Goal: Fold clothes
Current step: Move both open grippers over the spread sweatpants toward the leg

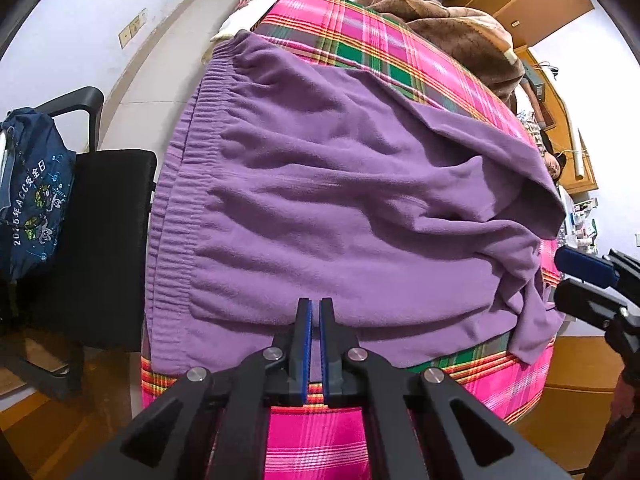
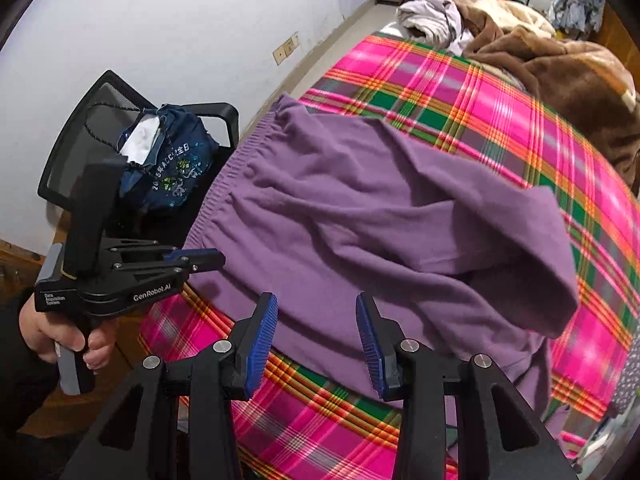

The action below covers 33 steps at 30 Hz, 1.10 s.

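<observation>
"GenRobot.AI" is printed in white on the side of the left gripper (image 2: pixel 200 258), and a small white label on its body can be partly read as "Data Acquisition System". On the dark blue drawstring bag (image 2: pixel 172 168), hung on the black office chair (image 1: pixel 100 216), "ACC" and Chinese characters are seen after a partly legible year. The purple fleece garment (image 1: pixel 340 208) is spread over the pink, green and orange plaid bedcover (image 1: pixel 420 52), its gathered, ribbed waistband lying along the bed edge beside the chair; the cloth is wrinkled, with one part folded over the top towards the right. The left gripper's jaws are seen brought almost together at the garment's near edge; whether cloth is pinched cannot be told. The right gripper (image 2: pixel 316 336) is held wide, nothing between its blue ridged pads (image 2: pixel 262 344).
</observation>
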Each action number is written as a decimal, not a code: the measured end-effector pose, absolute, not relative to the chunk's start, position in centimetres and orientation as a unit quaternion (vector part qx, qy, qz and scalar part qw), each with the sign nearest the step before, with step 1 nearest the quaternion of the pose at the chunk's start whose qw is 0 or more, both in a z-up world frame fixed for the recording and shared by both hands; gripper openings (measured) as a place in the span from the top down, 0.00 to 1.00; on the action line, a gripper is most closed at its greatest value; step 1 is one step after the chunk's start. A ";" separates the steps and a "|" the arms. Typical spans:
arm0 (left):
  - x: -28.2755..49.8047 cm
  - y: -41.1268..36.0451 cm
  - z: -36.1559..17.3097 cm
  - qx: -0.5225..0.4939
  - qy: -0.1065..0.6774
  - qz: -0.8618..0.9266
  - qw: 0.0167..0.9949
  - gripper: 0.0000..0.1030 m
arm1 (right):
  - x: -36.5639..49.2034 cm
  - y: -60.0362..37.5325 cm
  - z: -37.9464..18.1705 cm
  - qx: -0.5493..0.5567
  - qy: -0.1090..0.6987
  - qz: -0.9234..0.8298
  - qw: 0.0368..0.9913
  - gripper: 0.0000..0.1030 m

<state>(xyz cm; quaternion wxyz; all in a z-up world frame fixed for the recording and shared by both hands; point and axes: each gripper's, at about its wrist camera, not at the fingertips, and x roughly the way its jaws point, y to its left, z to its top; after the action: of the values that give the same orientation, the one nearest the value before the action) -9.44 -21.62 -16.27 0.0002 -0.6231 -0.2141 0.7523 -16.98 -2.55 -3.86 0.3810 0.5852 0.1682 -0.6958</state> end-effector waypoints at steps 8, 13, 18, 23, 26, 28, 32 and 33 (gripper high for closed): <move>-10.0 -22.4 -17.7 -0.636 -0.210 0.742 -0.018 0.98 | -17.9 -2.7 -6.1 0.600 0.158 -0.685 0.381 0.59; -10.5 -23.5 -18.5 -0.638 -0.208 0.741 -0.032 0.98 | -18.4 -2.9 -7.1 0.607 0.159 -0.679 0.380 0.59; -11.1 -25.0 -19.2 -0.633 -0.208 0.744 -0.047 0.96 | -18.8 -3.2 -8.4 0.615 0.163 -0.673 0.377 0.59; -11.6 -26.8 -20.0 -0.624 -0.214 0.750 -0.056 0.94 | -18.7 -1.5 -11.5 0.641 0.165 -0.662 0.352 0.59; -11.7 -27.7 -20.7 -0.620 -0.220 0.751 -0.055 0.94 | -18.7 -0.4 -12.6 0.655 0.167 -0.656 0.336 0.59; -11.9 -28.0 -21.1 -0.617 -0.222 0.753 -0.050 0.94 | -18.8 0.4 -13.2 0.661 0.167 -0.655 0.326 0.59; -12.2 -27.7 -21.1 -0.611 -0.214 0.761 -0.040 0.94 | -19.5 1.4 -13.2 0.661 0.162 -0.664 0.308 0.59; -12.1 -27.6 -21.1 -0.610 -0.211 0.763 -0.035 0.94 | -19.6 1.6 -13.2 0.662 0.161 -0.666 0.305 0.59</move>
<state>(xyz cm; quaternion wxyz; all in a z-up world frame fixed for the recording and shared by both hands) -12.14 -27.62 -21.06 -0.0350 -0.6101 -0.2115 0.7627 -19.64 1.56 -13.19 0.3047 0.6617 0.1613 -0.6658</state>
